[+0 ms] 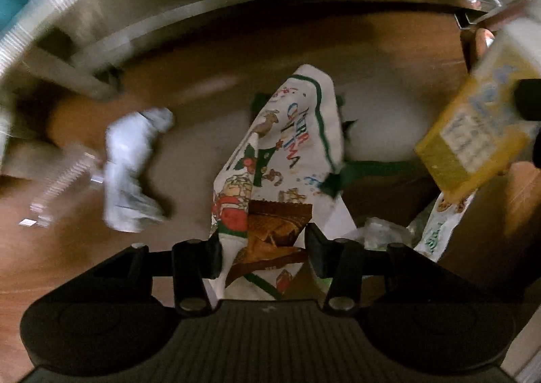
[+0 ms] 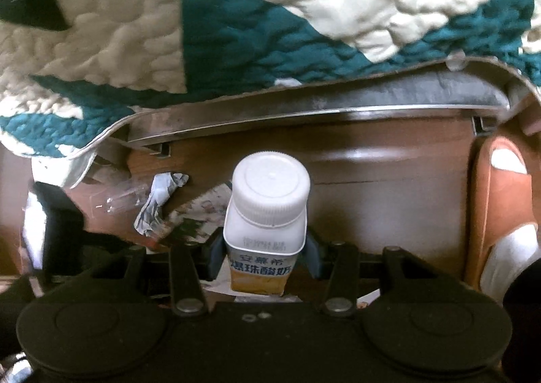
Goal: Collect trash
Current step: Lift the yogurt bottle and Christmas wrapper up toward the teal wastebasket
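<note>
My left gripper (image 1: 265,249) is shut on a Christmas-print paper bag (image 1: 287,153), together with a brown wrapper (image 1: 274,234), and holds it above the wooden floor. My right gripper (image 2: 260,254) is shut on a yellow yogurt carton with a white screw cap (image 2: 267,210); the same carton shows at the right of the left wrist view (image 1: 480,126). A crumpled white tissue (image 1: 132,166) lies on the floor to the left, also in the right wrist view (image 2: 159,204). A clear plastic wrapper (image 1: 64,183) lies beside it.
A bed frame's metal rail (image 2: 304,109) runs across the back, with a teal and cream quilt (image 2: 236,28) hanging over it. A cardboard box (image 1: 389,187) with wrappers and plastic inside stands under the bag. An orange and white shoe (image 2: 500,200) sits at the right.
</note>
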`<state>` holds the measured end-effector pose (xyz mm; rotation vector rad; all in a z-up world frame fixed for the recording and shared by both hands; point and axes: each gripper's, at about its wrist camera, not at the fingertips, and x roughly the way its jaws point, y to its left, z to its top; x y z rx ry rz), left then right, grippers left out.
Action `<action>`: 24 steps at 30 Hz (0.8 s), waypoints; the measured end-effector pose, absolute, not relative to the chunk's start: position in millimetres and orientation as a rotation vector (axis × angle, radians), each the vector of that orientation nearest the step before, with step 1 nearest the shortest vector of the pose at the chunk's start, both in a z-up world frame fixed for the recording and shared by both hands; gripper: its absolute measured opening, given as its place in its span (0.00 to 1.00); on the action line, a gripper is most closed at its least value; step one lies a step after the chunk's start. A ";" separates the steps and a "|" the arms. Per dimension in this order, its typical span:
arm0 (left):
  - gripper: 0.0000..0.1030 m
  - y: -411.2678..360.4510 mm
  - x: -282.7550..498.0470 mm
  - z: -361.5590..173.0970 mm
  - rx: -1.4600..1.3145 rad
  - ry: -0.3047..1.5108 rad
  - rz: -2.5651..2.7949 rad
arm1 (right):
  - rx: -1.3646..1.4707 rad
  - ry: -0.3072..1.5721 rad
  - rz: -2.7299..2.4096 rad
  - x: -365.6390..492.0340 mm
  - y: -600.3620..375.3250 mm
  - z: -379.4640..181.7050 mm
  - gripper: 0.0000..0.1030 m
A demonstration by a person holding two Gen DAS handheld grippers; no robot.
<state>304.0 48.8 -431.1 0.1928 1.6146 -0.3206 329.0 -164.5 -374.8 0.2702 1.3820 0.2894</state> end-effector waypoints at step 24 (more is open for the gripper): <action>0.45 74.6 209.5 -77.8 -0.025 1.020 -0.123 | 0.233 0.928 0.444 203.4 -227.5 -144.3 0.45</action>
